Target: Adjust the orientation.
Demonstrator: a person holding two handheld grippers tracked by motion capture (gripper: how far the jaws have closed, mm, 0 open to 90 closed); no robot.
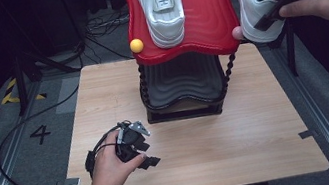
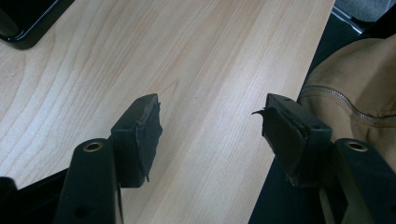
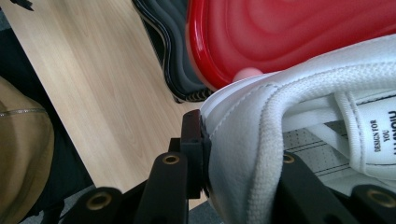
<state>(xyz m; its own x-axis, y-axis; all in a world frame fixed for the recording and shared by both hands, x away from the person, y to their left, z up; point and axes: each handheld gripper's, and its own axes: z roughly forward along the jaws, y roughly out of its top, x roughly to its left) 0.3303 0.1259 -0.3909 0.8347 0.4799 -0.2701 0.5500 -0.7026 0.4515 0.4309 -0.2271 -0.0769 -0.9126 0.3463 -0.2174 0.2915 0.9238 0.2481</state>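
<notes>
From above, my right gripper (image 1: 275,12) is clamped on a white sneaker (image 1: 253,1) held off the right edge of the red shelf (image 1: 204,9), where a second sneaker (image 1: 161,7) rests; its tongue label is too small to read. My left gripper (image 1: 147,157) hovers low over the wooden surface (image 1: 240,130).

In the left gripper view my jaws stand apart, nothing between them, above the surface (image 2: 210,60).

In the right gripper view my jaws pinch the sneaker's padded collar (image 3: 243,154); the tongue label (image 3: 380,130) reads "DESIGN FOR YOU".
</notes>
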